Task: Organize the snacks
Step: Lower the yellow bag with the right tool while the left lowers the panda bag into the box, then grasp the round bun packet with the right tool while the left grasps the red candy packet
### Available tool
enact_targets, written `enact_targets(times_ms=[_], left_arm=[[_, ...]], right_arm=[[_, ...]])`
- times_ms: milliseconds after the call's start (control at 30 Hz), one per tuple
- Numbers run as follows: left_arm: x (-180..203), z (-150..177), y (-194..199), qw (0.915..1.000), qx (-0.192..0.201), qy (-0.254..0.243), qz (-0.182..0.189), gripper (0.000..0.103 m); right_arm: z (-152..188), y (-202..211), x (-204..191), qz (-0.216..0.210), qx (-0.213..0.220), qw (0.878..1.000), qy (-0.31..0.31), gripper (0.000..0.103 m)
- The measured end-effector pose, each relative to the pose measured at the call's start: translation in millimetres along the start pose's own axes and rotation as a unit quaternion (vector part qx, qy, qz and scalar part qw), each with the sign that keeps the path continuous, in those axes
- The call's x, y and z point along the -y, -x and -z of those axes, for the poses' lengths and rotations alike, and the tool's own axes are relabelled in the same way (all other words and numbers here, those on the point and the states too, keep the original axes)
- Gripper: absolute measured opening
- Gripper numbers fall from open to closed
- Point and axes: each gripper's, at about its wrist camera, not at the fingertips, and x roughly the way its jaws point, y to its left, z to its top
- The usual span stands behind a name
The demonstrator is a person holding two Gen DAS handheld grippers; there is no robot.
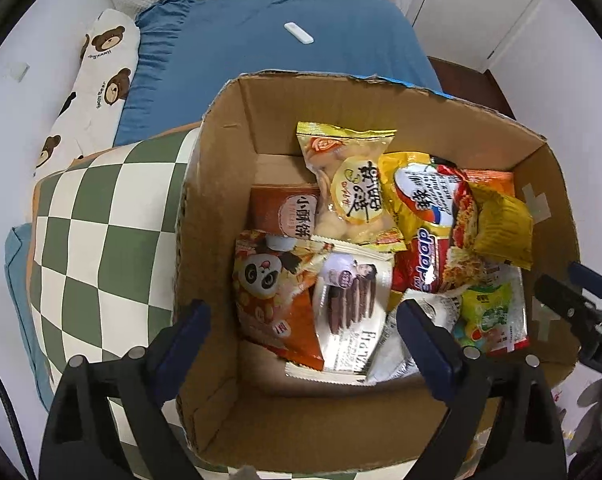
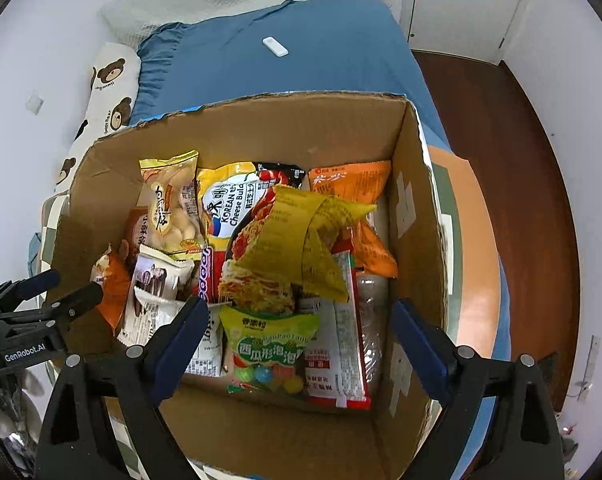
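Left gripper (image 1: 301,334) — jaws spread wide, nothing between the pads; it hangs over the near left part of the cardboard box (image 1: 229,152), one blue finger outside the left wall, the other above the packets inside. No contact with any packet can be made out.

Right gripper (image 2: 297,338) — jaws likewise wide apart, holding nothing; it hangs over the near right part of the same box, straddling the green candy bag (image 2: 267,344).

Box contents, near to far:
- green candy bag and a white-and-red sachet (image 2: 333,356) at the near right;
- panda snack bag (image 1: 273,292) and white chocolate-biscuit packet (image 1: 353,304) at the near left, biscuit packet overlapping the panda bag;
- red-and-yellow noodle pack (image 2: 241,216) in the middle, a crumpled yellow wrapper (image 2: 313,232) lying on top of it;
- clear bag of pale biscuits (image 1: 349,184) leaning toward the far wall, orange packet (image 2: 353,184) at the far right.

The box sits on a green-and-white checked cushion (image 1: 101,220). Beyond it: bed with blue sheet (image 1: 281,64), a small white object (image 1: 299,33) lying on the sheet, bear-print pillow (image 1: 101,76) along the left.
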Motion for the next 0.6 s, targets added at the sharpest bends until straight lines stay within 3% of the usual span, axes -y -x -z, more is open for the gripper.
enact_targets(times_ms=[600], left_arm=[[15, 40, 27, 0.9987, 0.051, 0.004, -0.001, 0.095]], right_arm=[[50, 19, -15, 0.019, 0.036, 0.999, 0.005, 0.095]])
